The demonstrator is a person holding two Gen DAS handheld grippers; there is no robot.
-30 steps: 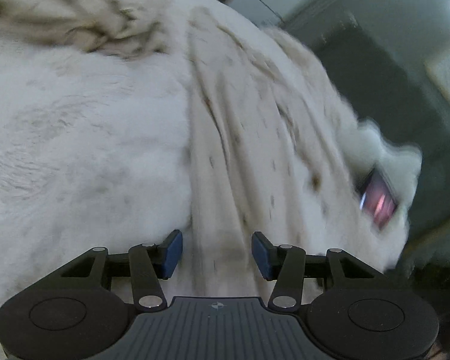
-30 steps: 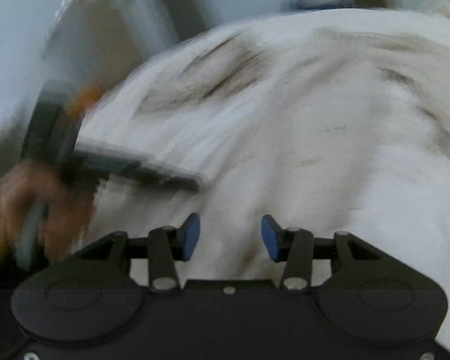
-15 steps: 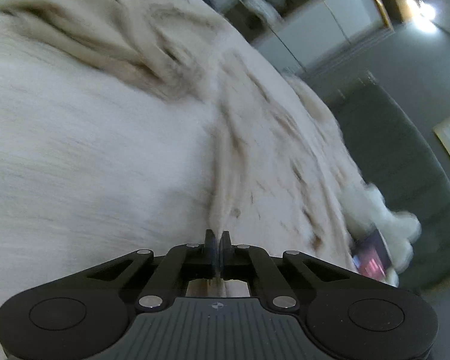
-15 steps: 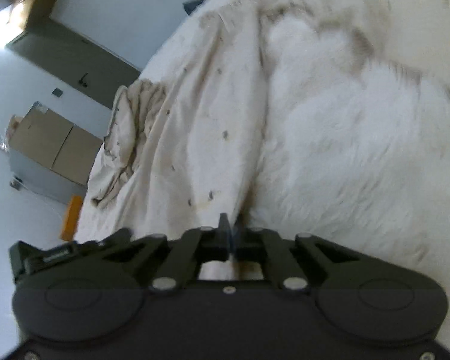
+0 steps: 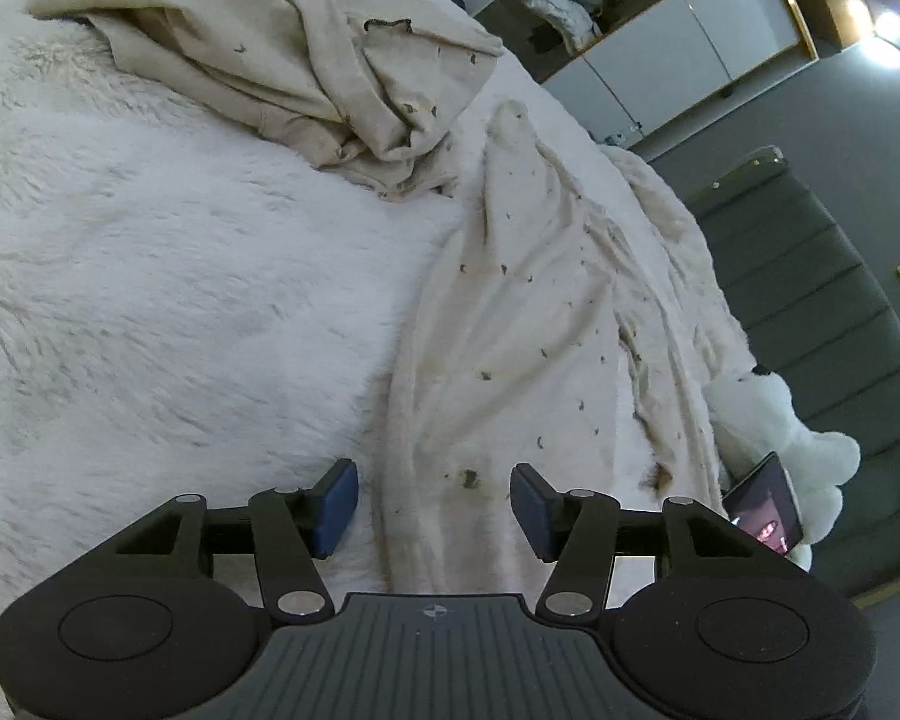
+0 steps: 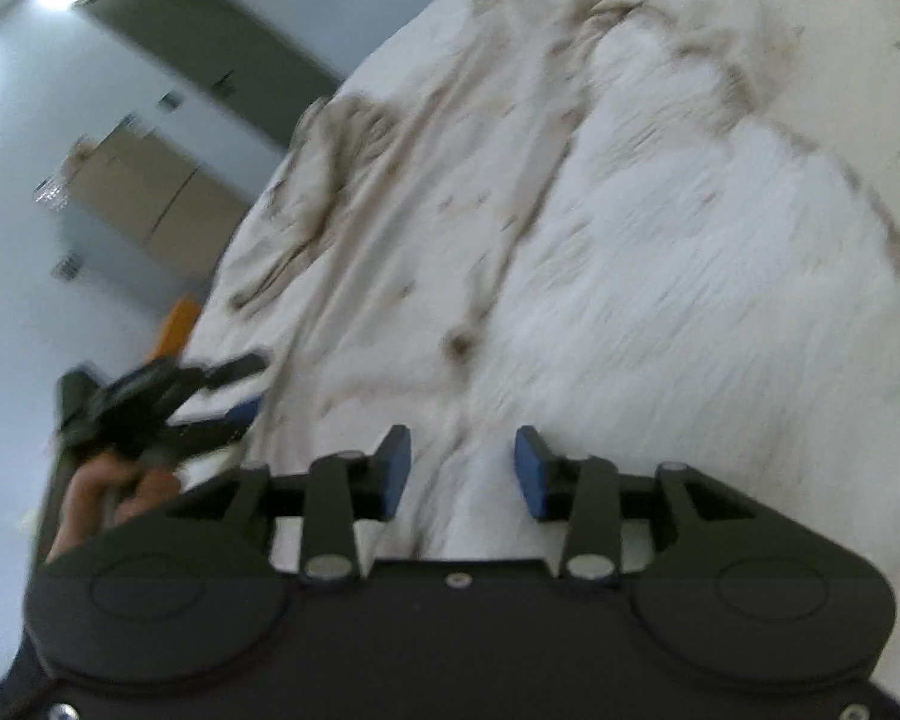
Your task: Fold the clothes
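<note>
White shaggy bed cover (image 5: 180, 276) carries a long cream speckled garment (image 5: 528, 324), laid out but wrinkled, seemingly unfolded; another crumpled cream garment (image 5: 306, 60) waits beyond. Left gripper (image 5: 432, 501) and right gripper (image 6: 462, 471) gape, empty.

Both grippers opened, cloth released

The left gripper (image 5: 432, 504) and right gripper (image 6: 462, 471), clamped on the cream garment (image 5: 528, 324) half a second ago, are now spread, fabric lying toward twelve o'clock.
</note>
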